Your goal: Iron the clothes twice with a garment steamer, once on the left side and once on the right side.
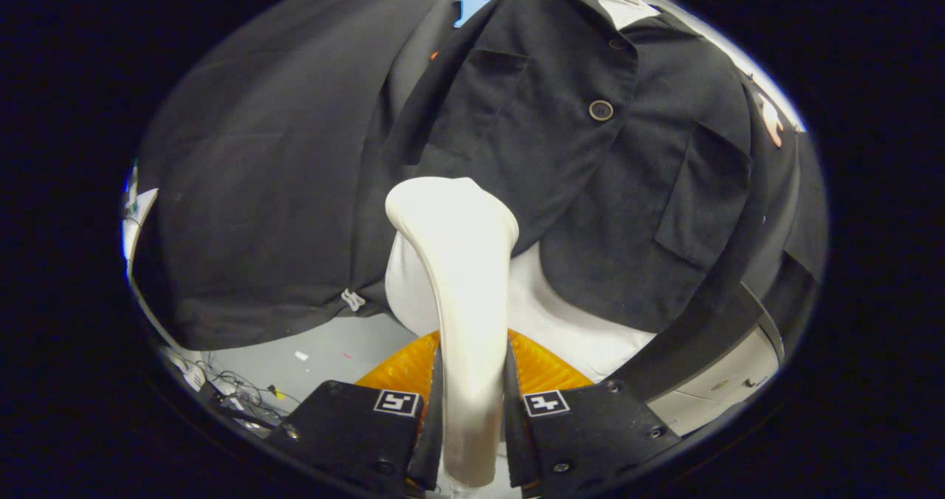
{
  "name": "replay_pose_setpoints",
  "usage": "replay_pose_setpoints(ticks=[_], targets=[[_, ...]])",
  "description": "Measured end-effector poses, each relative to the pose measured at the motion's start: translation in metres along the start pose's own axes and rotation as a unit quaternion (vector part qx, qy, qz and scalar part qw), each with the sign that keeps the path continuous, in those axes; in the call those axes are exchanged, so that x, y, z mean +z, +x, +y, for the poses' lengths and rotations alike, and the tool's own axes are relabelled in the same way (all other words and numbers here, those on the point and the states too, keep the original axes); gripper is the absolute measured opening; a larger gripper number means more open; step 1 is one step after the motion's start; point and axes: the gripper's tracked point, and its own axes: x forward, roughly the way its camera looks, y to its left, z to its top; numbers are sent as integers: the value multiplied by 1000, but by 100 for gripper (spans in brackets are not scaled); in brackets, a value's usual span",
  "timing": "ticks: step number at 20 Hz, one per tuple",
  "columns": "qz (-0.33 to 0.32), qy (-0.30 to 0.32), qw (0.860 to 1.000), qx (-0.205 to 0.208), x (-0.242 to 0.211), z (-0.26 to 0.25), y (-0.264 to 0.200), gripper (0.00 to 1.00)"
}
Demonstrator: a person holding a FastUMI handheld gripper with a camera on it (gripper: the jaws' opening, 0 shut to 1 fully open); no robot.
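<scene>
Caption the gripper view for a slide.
Claw shut on the white plastic garment steamer, its head just below the hanging black buttoned jacket.

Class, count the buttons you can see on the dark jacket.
2. One button sits mid-front on the jacket, the other button above it near the collar. The steamer in the hand-held gripper may hide more.
</scene>
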Motion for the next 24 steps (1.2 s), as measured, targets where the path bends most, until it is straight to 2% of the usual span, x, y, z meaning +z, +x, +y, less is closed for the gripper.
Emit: replay_pose_setpoints(ticks=[4, 7, 10, 14, 19, 22, 24], targets=[[-7, 33, 999, 1, 2, -25, -33, 38], [-29, 79, 996, -17, 7, -59, -71, 38], [-46, 133, 988, -60, -3, -98, -117, 38], [-35, 192, 970, -145, -46, -156, -200, 38], [-36, 203, 952, -224, -81, -196, -301, 38], [-26, 191, 945, -265, -107, -213, -344, 38], [-22, 189, 942, -276, -122, -220, -362, 38]])
